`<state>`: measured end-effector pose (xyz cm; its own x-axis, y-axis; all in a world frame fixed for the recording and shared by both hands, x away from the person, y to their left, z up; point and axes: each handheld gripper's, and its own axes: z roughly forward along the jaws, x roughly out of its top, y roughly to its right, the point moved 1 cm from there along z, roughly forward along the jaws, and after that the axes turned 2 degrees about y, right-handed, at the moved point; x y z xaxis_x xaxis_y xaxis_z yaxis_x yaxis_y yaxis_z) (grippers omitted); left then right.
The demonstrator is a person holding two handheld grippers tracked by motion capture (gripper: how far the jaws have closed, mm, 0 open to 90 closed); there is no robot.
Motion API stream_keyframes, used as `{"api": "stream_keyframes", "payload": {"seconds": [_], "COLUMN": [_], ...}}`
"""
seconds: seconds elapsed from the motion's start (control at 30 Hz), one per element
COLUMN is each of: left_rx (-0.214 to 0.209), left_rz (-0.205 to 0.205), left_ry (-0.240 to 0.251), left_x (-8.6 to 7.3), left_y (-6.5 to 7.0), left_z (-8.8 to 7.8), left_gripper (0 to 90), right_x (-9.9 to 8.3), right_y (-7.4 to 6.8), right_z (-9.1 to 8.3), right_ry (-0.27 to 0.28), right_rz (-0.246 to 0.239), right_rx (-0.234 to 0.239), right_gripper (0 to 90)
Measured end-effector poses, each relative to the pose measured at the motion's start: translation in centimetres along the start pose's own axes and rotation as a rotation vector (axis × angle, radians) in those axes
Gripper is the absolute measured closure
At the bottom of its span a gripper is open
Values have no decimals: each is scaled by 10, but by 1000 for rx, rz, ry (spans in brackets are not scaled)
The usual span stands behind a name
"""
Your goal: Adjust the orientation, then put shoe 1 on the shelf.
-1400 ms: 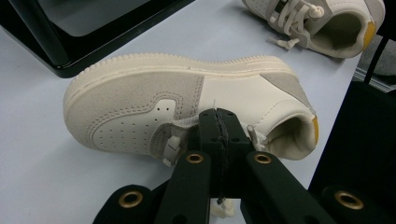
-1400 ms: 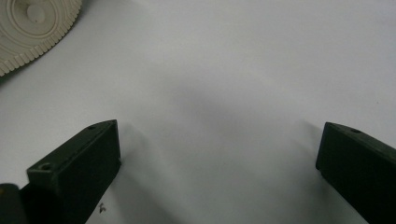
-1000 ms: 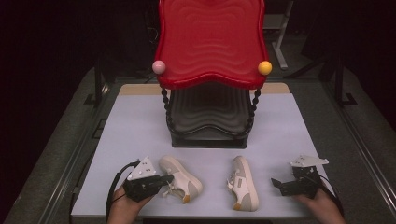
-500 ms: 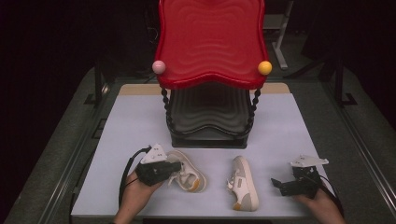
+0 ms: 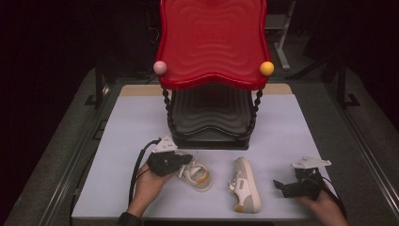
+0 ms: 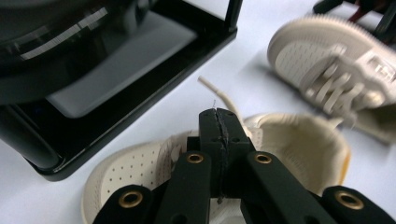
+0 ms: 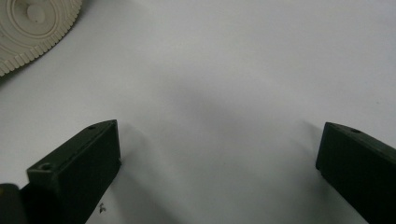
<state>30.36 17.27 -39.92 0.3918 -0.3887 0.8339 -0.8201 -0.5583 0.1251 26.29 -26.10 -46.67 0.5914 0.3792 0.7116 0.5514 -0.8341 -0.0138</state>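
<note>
A: Where is the held shoe (image 5: 195,173) found in the high view?

B: Just left of the lower middle of the frame, on the tabletop (image 5: 117,141), a little below the black base of the red stand (image 5: 211,42). Its long axis is seen to run from upper left to lower right, with the orange-trimmed end toward the lower right.

A: And the left gripper (image 5: 170,162)?

B: It is laid over the upper-left end of that shoe. In the left gripper view its fingers (image 6: 218,128) are pressed together at the centre of the frame, and a pale lace or tongue edge appears pinched between them; the perforated upper of the shoe (image 6: 140,172) is spread beneath. Whether it is lace or tongue cannot be told for certain.

A: What of the other shoe (image 5: 244,184)?

B: It is placed right of centre in the lower part of the high view, apart from the first, its long axis nearly vertical in the frame. It lies between the two hands, and the right gripper (image 5: 295,186) is judged the nearer to it.

A: How are the right gripper's fingers held?

B: Wide apart, with nothing between them. In the right gripper view bare tabletop is seen between the fingers (image 7: 77,168), and a ribbed sole edge of the second shoe (image 7: 32,28) sits in the upper left corner, so that shoe lies ahead and to the left of the opening.
</note>
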Motion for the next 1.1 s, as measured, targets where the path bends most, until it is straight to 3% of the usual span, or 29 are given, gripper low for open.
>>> {"api": "stream_keyframes", "payload": {"seconds": [0.13,0.27,0.37,0.6,0.9,1.1], "left_rx": [-50,-90,-110,-122,-125,-111], "left_rz": [-34,-36,-14,3,30,37], "left_ry": [51,50,26,-19,-66,-75], "left_x": [10,11,10,0,-8,-11], "left_y": [9,17,30,43,51,53], "left_z": [-11,-10,-2,15,24,21], "left_gripper": [815,776,753,647,648,654], "right_x": [0,0,0,0,0,0], "right_y": [0,0,0,0,0,0], "right_z": [0,0,0,0,0,0], "right_ry": [-1,0,1,1,0,1], "right_rz": [0,0,0,-1,0,-1], "right_rx": [0,0,-1,0,0,0], "right_gripper": [0,0,0,0,0,0]}}
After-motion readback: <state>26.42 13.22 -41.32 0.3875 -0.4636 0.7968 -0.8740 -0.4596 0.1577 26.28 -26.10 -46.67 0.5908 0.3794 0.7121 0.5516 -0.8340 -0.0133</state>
